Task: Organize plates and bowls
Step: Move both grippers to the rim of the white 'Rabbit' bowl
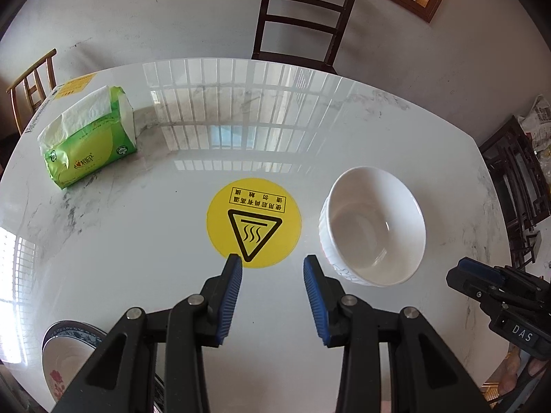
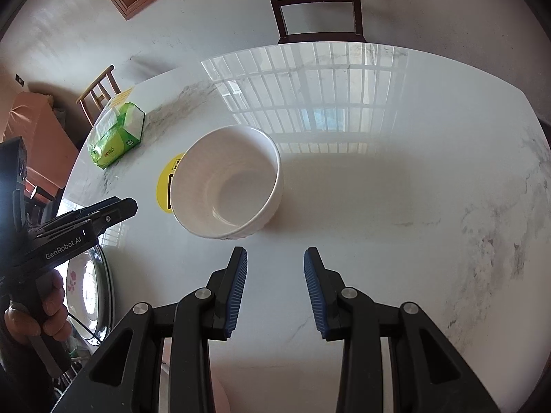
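A white bowl (image 1: 373,227) stands upright on the marble table (image 1: 144,241), right of a yellow hot-surface sticker (image 1: 253,227). It also shows in the right wrist view (image 2: 229,182), ahead and left of my right gripper (image 2: 275,258), which is open and empty. My left gripper (image 1: 272,263) is open and empty, just left of the bowl, over the sticker's near edge. A plate with a blue rim and red flower (image 1: 65,354) lies at the table's near left edge, partly hidden by my left gripper; it also shows in the right wrist view (image 2: 87,285).
A green tissue pack (image 1: 89,137) lies at the table's far left, by a cardboard box (image 1: 69,86). A dark wooden chair (image 1: 303,17) stands at the far side. A light wooden chair (image 1: 31,86) is at the far left. Dark furniture (image 1: 516,179) stands to the right.
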{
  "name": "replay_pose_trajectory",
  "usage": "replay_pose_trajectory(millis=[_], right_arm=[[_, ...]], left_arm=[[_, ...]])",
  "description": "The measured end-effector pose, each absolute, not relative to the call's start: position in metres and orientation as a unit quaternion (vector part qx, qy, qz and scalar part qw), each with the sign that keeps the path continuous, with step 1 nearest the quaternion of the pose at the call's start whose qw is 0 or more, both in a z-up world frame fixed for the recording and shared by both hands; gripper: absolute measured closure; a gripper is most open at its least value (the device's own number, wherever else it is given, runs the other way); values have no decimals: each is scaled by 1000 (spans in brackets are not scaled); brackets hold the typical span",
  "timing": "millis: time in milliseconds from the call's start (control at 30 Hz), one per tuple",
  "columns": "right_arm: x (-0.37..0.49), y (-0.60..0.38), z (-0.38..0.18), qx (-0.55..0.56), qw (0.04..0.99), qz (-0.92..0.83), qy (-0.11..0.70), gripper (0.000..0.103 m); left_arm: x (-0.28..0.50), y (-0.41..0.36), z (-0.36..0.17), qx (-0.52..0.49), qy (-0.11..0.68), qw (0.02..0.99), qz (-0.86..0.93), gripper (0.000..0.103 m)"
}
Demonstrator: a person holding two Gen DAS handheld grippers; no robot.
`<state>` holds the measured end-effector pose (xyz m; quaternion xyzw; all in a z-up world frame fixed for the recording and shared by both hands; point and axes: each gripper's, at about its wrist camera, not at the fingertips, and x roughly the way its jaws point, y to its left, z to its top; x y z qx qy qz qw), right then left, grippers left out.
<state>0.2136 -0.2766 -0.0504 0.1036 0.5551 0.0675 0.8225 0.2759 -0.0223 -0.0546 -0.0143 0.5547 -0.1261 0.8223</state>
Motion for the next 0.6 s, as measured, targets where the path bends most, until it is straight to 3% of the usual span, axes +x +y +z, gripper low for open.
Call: replay_pose_trajectory(millis=[600], right_arm=[[271,-265,-73,96,813,59,571,71]], left_arm=[[313,-48,-84,-22,592,796,-121,65]])
